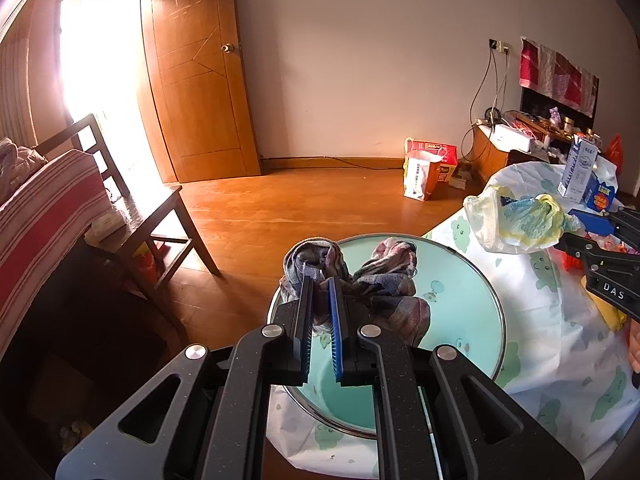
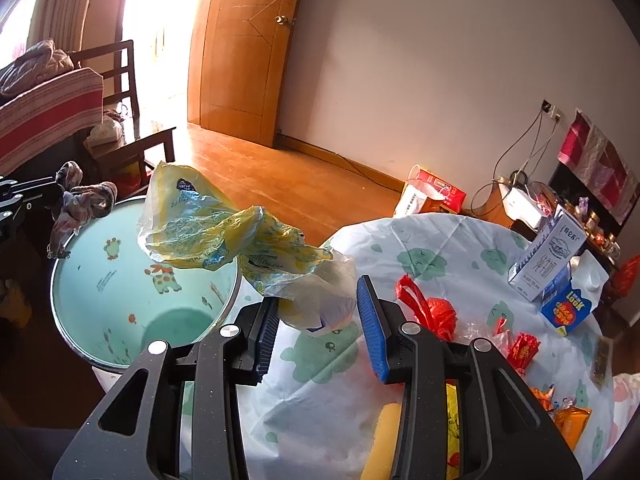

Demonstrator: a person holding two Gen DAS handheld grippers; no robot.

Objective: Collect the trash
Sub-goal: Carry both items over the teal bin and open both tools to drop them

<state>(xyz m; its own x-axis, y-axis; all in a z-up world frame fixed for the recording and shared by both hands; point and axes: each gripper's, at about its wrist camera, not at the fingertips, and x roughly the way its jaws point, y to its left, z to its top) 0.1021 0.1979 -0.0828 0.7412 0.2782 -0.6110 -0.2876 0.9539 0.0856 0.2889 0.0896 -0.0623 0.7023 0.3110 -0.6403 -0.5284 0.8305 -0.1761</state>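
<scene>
Left gripper [image 1: 322,312] pinched nearly shut on a crumpled plaid cloth [image 1: 384,280], over the near rim of the round mint-green cartoon-print bin [image 2: 80,344]. Right gripper [image 2: 318,322], jaws partway closed, holds a crinkled yellow-and-clear plastic bag [image 2: 224,236] trailing over the bin's edge. Advice: carry each fully above the opening before letting go. Beyond, red wrappers [image 2: 436,312] remain on the cloud-print tablecloth [image 2: 440,248].

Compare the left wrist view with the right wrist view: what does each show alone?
Left wrist only: the left gripper shut on a plaid cloth.
Right wrist only: the red bag and candy wrappers on the tablecloth.
Both: the green basin, the yellow plastic bag held by the right gripper, the milk carton.
</scene>
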